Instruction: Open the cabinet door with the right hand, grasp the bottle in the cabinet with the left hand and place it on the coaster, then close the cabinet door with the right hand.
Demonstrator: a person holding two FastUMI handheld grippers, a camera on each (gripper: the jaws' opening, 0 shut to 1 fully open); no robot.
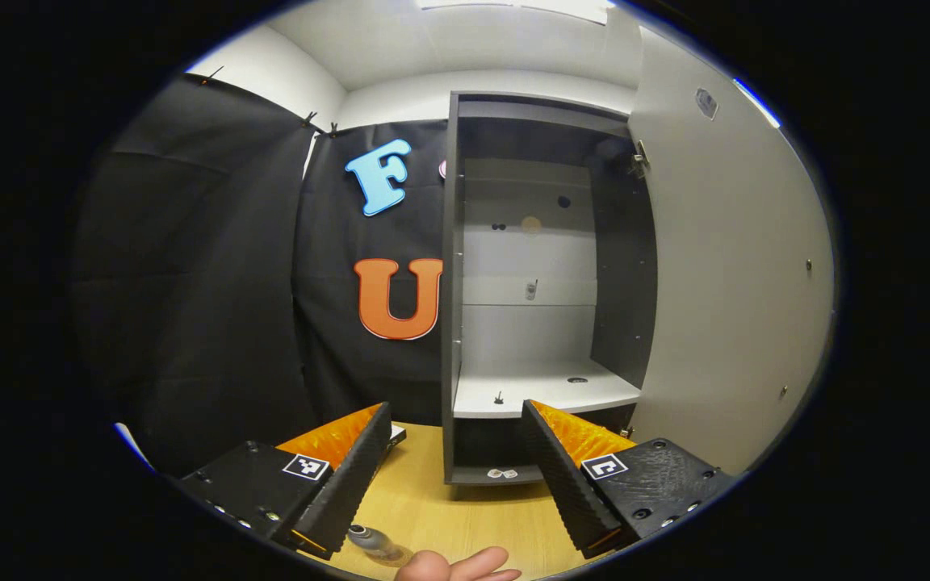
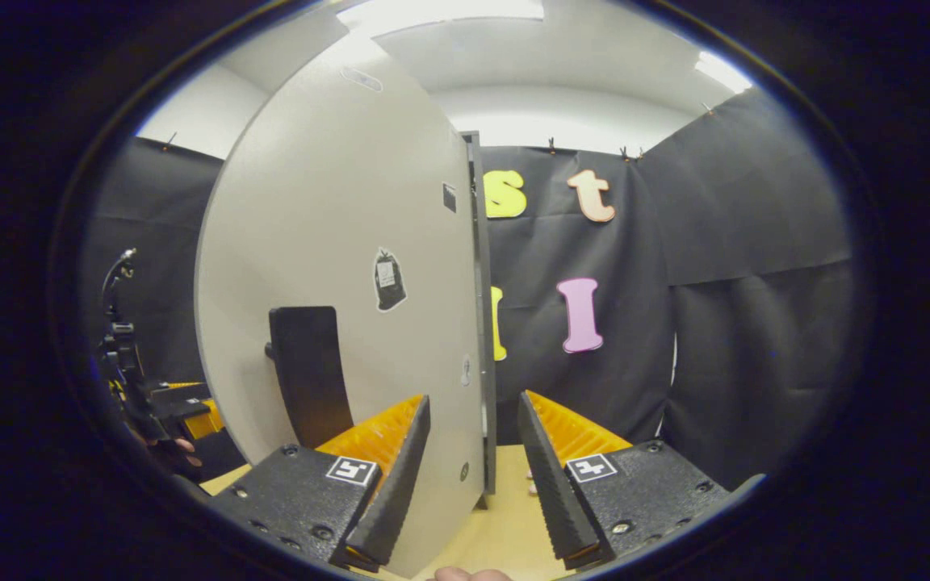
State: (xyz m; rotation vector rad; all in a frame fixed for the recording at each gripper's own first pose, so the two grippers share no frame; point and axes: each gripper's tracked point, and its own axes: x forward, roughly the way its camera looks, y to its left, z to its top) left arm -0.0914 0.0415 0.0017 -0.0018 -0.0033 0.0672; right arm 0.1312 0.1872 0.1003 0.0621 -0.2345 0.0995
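Observation:
The grey cabinet stands on the wooden table with its door swung wide to the right. Its white shelf holds no bottle. A clear bottle with a dark cap sits on the table low in the left gripper view, just under my left gripper, which is open and holds nothing. In the right gripper view the door stands almost edge-on, with its black handle left of my open right gripper. The door's edge lines up with the gap between its fingers.
The wooden tabletop runs in front of the cabinet. A fingertip shows at the bottom of the left gripper view. A small white-edged flat thing peeks out behind the left finger. The other gripper and a hand appear far left.

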